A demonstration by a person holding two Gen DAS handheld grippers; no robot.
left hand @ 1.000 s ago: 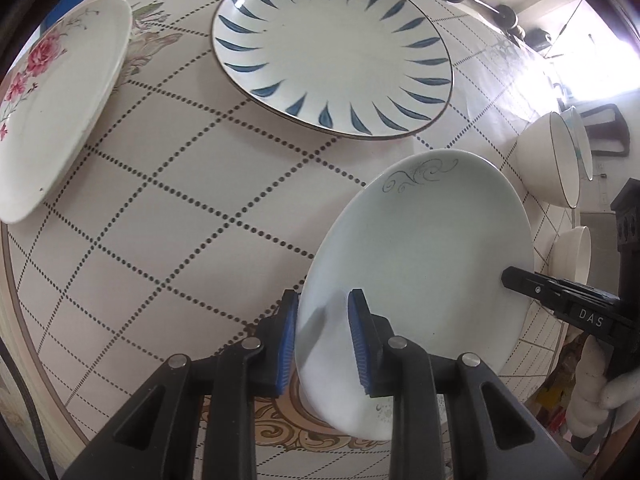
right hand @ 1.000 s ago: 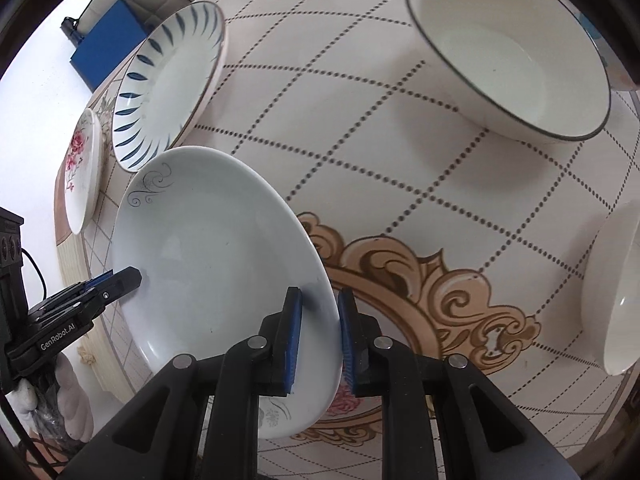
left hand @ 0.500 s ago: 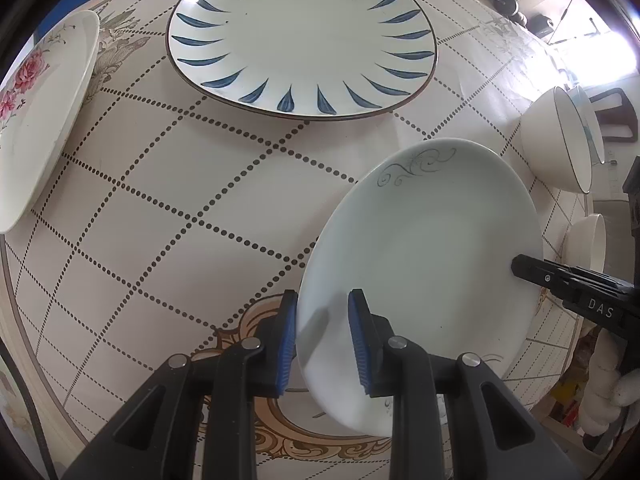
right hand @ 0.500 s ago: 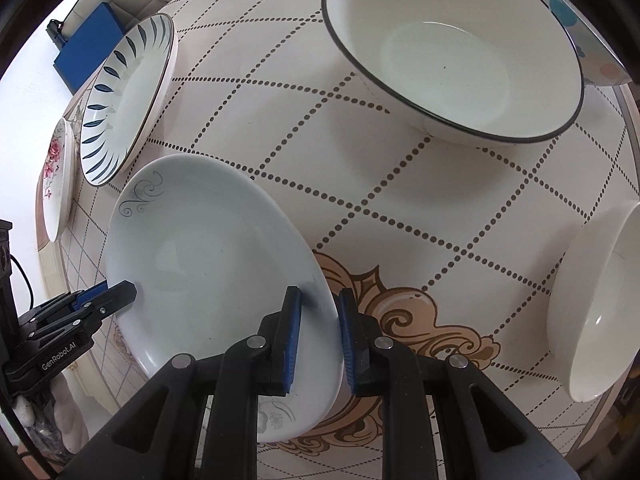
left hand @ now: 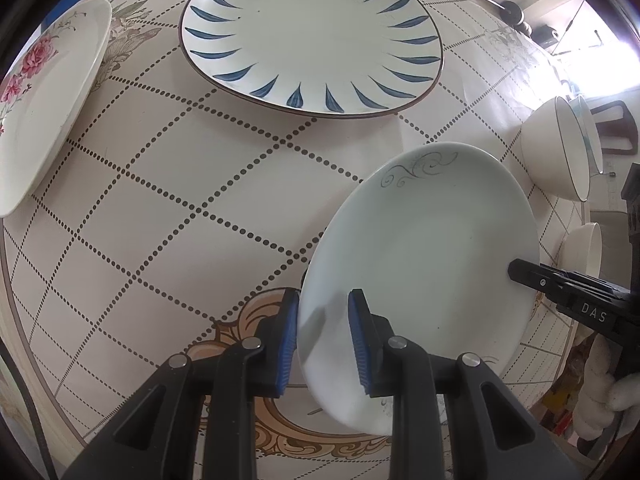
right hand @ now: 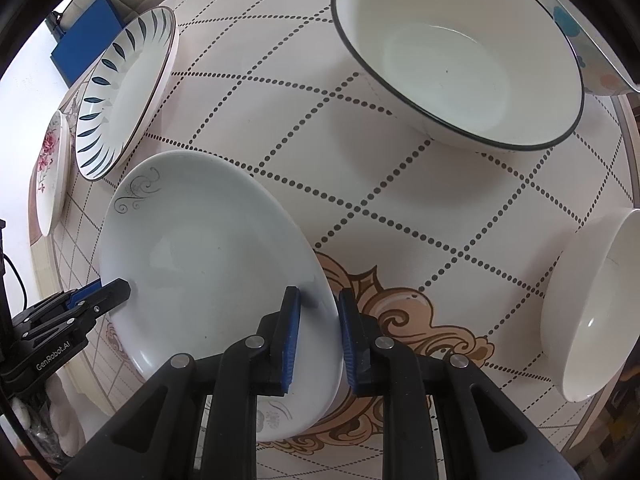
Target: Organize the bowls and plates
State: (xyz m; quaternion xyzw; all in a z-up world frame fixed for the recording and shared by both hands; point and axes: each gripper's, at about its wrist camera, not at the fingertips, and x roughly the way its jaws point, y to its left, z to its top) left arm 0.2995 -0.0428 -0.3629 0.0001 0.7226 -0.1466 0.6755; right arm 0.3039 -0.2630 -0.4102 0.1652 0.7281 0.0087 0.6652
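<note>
1. Holding the pale scroll plate [left hand: 424,264] by two edges, I have the left gripper [left hand: 323,340] with its jaws clamped on the near-left rim and the right gripper [right hand: 319,340] with its jaws clamped on the opposite rim; the plate hangs tilted above the table [left hand: 160,208], near its gold medallion.
2. I judge the main risk a slip: each grip bites only a thin strip of glazed rim, so if my hands drift apart or twist unevenly the plate could pop out and drop.
3. Lowering it tilted could knock its near edge on the table, or chip the blue-leaf plate [left hand: 312,36] if I stack it there.
4. Swinging right could clip the dark-rimmed bowl [right hand: 460,56].
5. Count: three plates, adding the rose plate [left hand: 44,92] at far left; three bowls, adding a plain white bowl [right hand: 592,312] at right and a patterned bowl [right hand: 576,36] behind.
</note>
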